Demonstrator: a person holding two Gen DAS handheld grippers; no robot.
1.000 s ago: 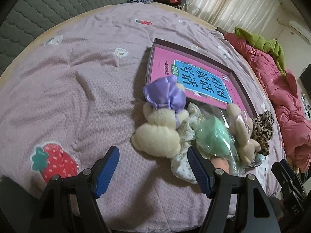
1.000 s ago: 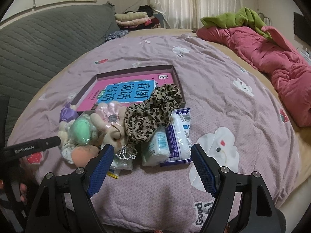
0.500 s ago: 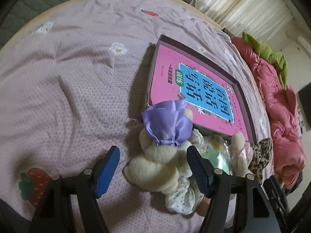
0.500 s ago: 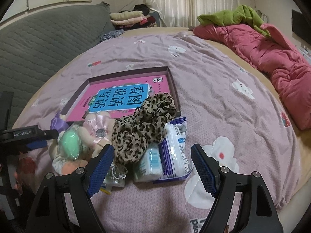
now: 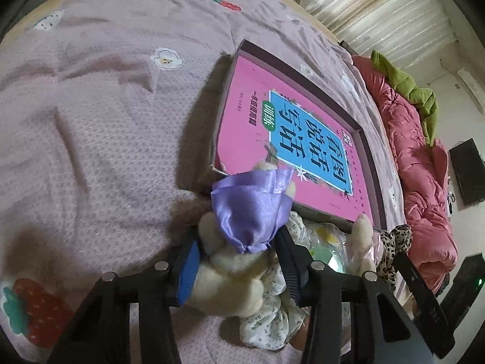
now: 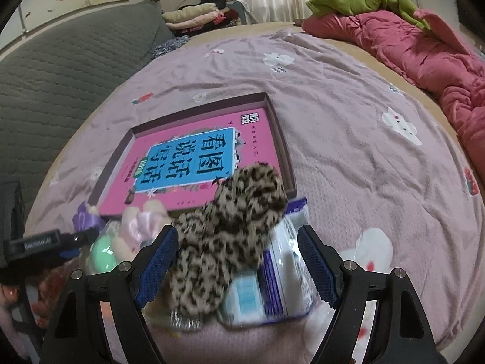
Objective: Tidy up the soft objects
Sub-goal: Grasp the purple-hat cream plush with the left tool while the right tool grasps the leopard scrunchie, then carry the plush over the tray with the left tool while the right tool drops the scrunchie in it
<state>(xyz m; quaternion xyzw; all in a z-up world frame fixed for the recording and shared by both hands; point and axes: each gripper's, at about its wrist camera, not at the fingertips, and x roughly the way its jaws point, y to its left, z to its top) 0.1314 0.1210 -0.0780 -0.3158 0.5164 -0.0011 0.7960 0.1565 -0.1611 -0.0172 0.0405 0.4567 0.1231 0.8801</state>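
Beside the box (image 5: 242, 51), left gripper (image 5: 239, 261) pinches the plush rabbit (image 5: 230, 279), likely for lifting; right gripper (image 6: 236, 261), wide open, straddles the leopard scrunchie (image 6: 230, 236), ungrasped.

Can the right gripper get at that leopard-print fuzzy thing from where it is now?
Probably yes. The right gripper is open and the leopard-print scrunchie lies on top of the pile between its fingers, nothing covering it. The tissue packs beside it might get pinched too.
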